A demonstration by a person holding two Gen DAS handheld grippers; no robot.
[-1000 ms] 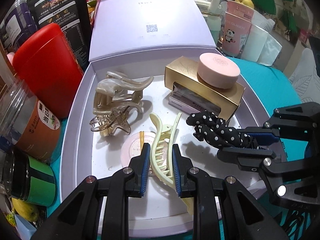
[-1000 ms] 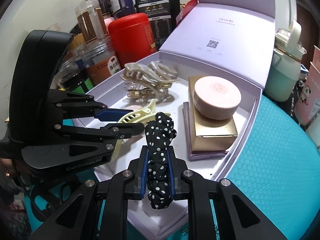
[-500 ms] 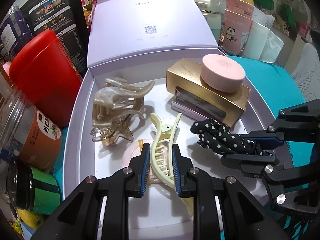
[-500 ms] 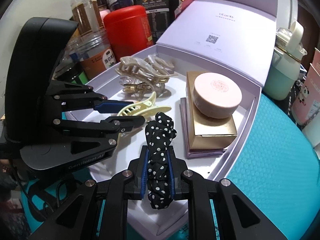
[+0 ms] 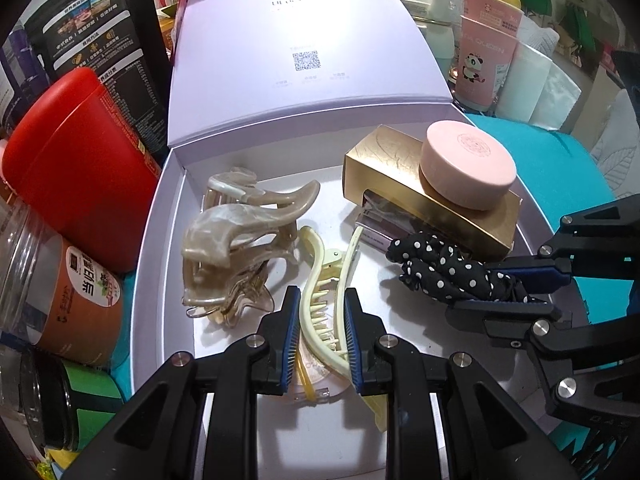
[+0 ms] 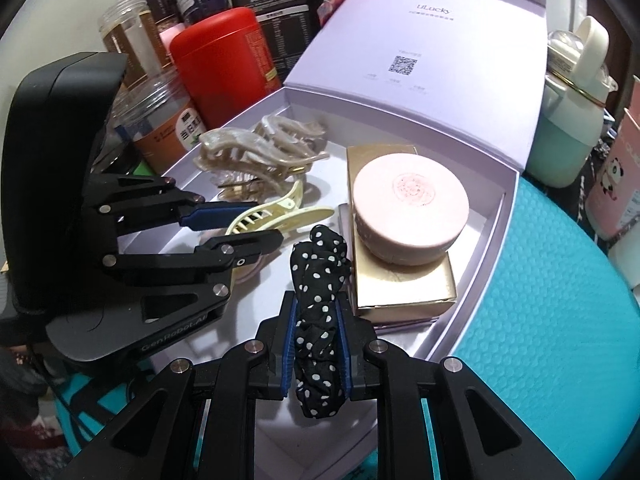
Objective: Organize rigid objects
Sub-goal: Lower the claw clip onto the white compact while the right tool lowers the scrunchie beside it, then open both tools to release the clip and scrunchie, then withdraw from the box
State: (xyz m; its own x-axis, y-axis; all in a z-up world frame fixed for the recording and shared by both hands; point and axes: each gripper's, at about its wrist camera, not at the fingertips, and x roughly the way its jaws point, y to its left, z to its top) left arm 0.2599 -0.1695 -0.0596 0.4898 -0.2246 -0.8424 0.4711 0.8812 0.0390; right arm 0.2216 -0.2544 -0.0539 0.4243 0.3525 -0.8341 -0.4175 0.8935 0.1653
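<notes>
An open lilac box (image 5: 160,216) (image 6: 496,216) holds the items. My left gripper (image 5: 320,312) (image 6: 248,220) is shut on a pale yellow hair claw (image 5: 320,280) (image 6: 276,212), held low inside the box over a round pink disc (image 5: 316,376). My right gripper (image 6: 316,320) (image 5: 516,284) is shut on a black polka-dot scrunchie (image 6: 318,280) (image 5: 436,268) inside the box, close beside a gold carton (image 5: 400,176) (image 6: 404,284). A pink round compact (image 5: 468,168) (image 6: 410,204) sits on the carton. A large pearly beige hair claw (image 5: 232,236) (image 6: 256,152) lies at the box's left.
The raised lid (image 5: 296,56) stands behind. A red canister (image 5: 76,160) (image 6: 224,56), jars (image 5: 52,280) and black bags (image 5: 96,40) crowd the left. A mint bottle (image 6: 568,112) and pink panda cup (image 5: 484,56) stand right on the teal mat (image 6: 532,312).
Both grippers have moved deeper and lower into the box with their items; the yellow claw and the scrunchie now sit closer to the gold carton and beige claw.
</notes>
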